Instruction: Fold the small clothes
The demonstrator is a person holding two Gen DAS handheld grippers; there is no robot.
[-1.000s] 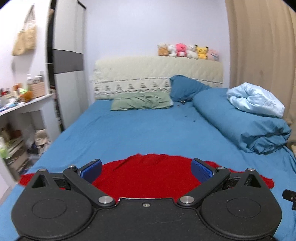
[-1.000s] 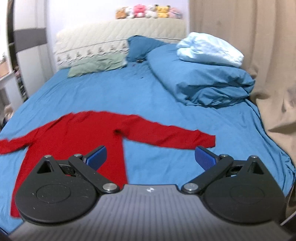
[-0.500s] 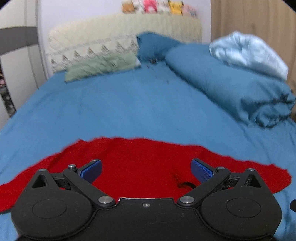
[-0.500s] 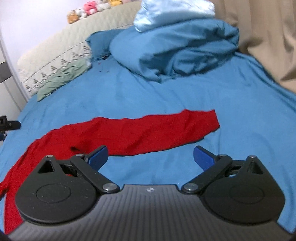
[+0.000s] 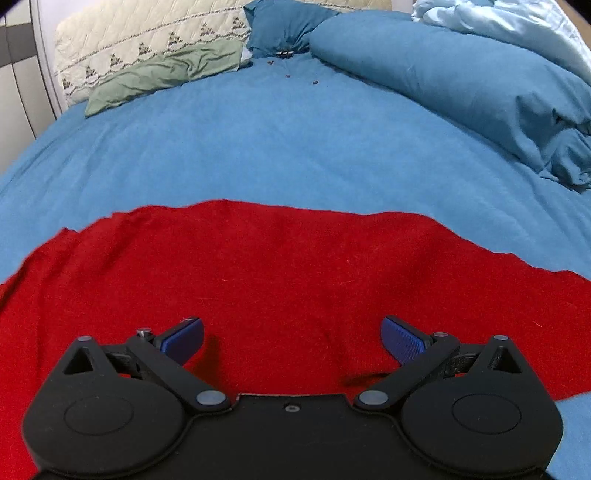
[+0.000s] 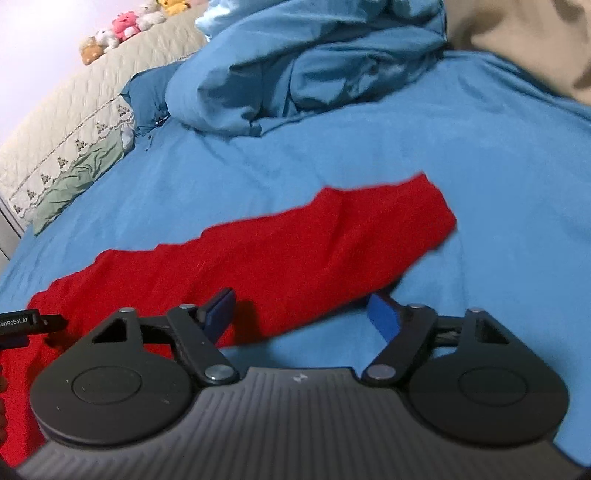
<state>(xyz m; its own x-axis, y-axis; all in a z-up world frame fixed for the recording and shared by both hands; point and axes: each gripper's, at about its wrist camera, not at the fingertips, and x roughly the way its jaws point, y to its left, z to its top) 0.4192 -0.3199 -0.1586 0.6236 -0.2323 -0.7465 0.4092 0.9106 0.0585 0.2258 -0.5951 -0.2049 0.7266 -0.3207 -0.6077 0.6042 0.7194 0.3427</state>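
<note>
A red long-sleeved top (image 5: 280, 273) lies spread flat on the blue bed sheet (image 5: 258, 140). My left gripper (image 5: 291, 341) hovers low over its body, jaws open, blue pads (image 5: 183, 338) apart with only flat cloth under them. In the right wrist view one red sleeve (image 6: 295, 243) stretches out to the right, its cuff near the middle. My right gripper (image 6: 303, 314) sits over the sleeve's near edge; its jaws are closing, the pads (image 6: 384, 317) still apart and not pressing the cloth. The other gripper's black tip (image 6: 26, 325) shows at the left edge.
A rolled blue duvet (image 5: 480, 85) with a pale blue blanket (image 5: 517, 26) on it fills the right side of the bed. A green pillow (image 5: 166, 74) and dark blue pillow (image 5: 288, 26) lie by the cream headboard (image 6: 66, 110). Plush toys (image 6: 122, 29) line its top. A beige curtain (image 6: 517, 40) hangs at right.
Both grippers have come down and forward toward the bed, so the red top fills more of each view. The right gripper rolled and its jaws have narrowed over the sleeve.
</note>
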